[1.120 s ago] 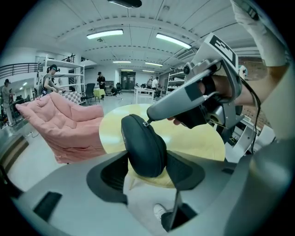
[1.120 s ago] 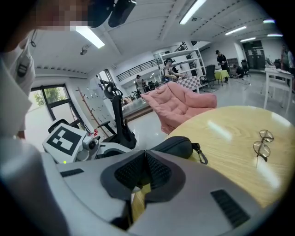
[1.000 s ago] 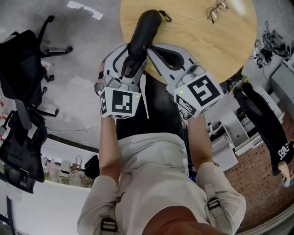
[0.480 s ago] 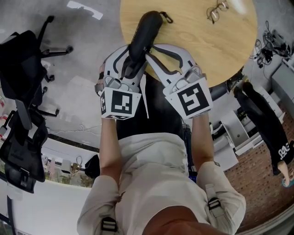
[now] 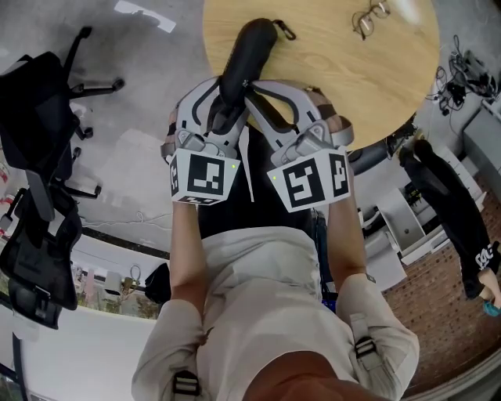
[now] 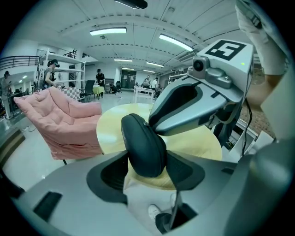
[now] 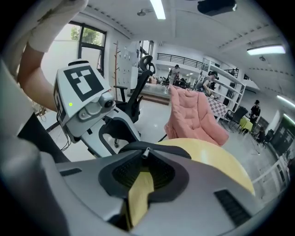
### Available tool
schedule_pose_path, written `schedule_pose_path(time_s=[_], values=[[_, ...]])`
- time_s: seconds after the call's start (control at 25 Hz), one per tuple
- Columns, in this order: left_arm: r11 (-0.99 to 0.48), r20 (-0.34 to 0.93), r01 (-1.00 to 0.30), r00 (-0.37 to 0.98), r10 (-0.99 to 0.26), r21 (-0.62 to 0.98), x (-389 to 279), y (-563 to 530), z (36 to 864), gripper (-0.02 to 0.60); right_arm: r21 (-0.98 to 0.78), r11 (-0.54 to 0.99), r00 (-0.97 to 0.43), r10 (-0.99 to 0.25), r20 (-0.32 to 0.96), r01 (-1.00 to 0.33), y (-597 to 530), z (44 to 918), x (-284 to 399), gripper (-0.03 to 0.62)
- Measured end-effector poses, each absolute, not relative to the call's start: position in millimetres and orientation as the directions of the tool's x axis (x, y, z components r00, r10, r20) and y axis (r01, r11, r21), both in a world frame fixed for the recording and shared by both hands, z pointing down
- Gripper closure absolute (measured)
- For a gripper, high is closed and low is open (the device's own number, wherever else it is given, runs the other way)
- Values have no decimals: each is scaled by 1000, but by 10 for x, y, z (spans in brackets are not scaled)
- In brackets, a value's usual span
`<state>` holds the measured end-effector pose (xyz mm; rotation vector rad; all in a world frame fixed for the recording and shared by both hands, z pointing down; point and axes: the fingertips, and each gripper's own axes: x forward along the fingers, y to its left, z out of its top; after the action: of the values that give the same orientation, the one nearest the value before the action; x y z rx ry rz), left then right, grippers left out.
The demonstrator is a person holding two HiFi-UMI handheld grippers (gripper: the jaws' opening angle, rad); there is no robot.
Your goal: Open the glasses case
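Note:
A black zip-up glasses case [image 5: 244, 55] is held out over the near edge of the round wooden table [image 5: 352, 74]. My left gripper [image 5: 225, 98] is shut on the case's near end, and its pads press both sides of the case [image 6: 143, 145]. My right gripper [image 5: 253, 84] comes in from the right and meets the case's side. In the right gripper view its fingertips close round the small metal zipper pull [image 7: 146, 152] at the case's dark edge [image 7: 168, 146]. Those jaws have just been opening a little, with the pull still between the tips.
A pair of glasses [image 5: 368, 19] lies on the far side of the table. A black office chair [image 5: 39, 149] stands on the floor at the left. A person in black [image 5: 454, 211] is at the right. A pink lounge seat [image 6: 60, 120] sits beyond the table.
My right gripper has rolled about its own line, and its marker cube has swung left and turned. The left gripper and the case have stayed put.

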<state>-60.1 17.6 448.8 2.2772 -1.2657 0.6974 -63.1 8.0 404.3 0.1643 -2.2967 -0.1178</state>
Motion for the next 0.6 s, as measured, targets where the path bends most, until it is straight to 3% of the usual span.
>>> schedule_pose_path(time_s=[0.12,0.6], values=[[-488,620,-863,456,-638,133,-596,169,4499,310,152,985,-649,-166,743,-78,60,4052,-622,550],[-504,624,-854,465,-628,129,-549,220,4514,310,31,993,-684,-101,723,-113,47,3950,-594,565]])
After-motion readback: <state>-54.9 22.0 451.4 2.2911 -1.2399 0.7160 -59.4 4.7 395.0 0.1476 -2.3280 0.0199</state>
